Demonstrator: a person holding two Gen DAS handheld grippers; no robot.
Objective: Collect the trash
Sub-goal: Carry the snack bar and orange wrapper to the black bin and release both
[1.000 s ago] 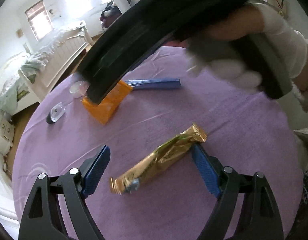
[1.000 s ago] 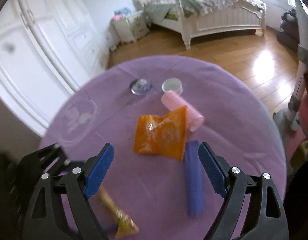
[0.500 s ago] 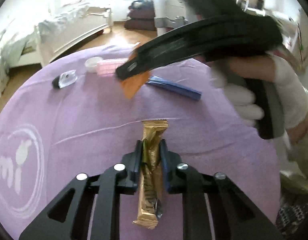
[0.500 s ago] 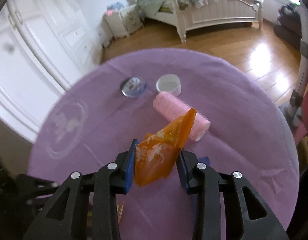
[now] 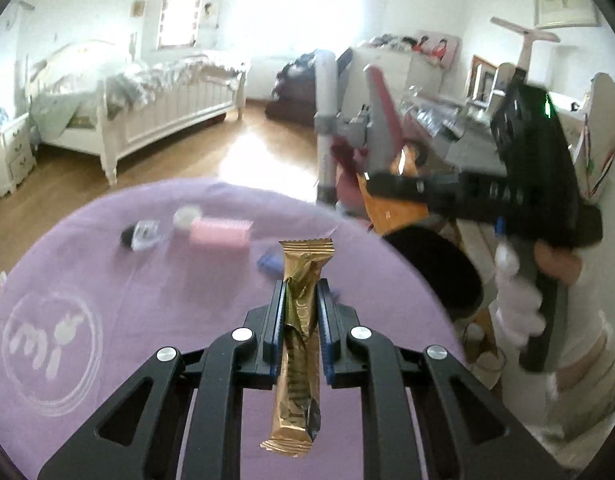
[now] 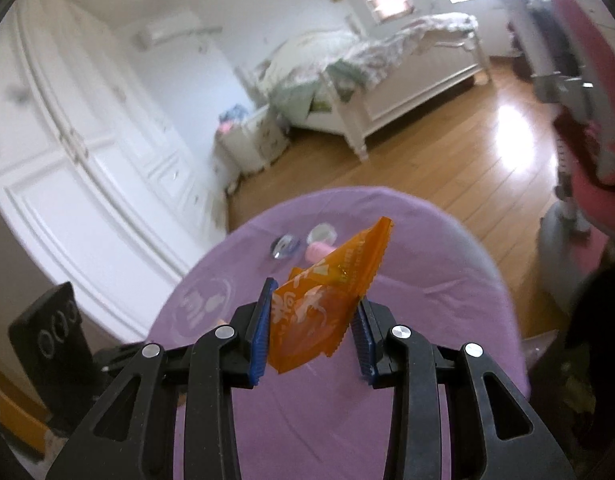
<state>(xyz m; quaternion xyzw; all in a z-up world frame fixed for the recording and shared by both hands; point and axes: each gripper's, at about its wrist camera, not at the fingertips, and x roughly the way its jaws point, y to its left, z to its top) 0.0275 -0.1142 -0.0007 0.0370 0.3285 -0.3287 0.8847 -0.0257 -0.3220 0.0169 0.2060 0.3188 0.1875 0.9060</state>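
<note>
Left tongs [image 5: 301, 312] around gold wrapper [image 5: 299, 344], no legible print

A round table covered by a purple cloth [image 5: 147, 300] was seen, with a white logo printed on the cloth near its left edge. A pink roller [image 5: 221, 232], a small white cap [image 5: 186, 215] and a clear-and-black object [image 5: 141, 234] were laid close together on it. A white bed [image 6: 387, 80] and a white wardrobe [image 6: 67, 140] were placed on a wooden floor behind.
</note>
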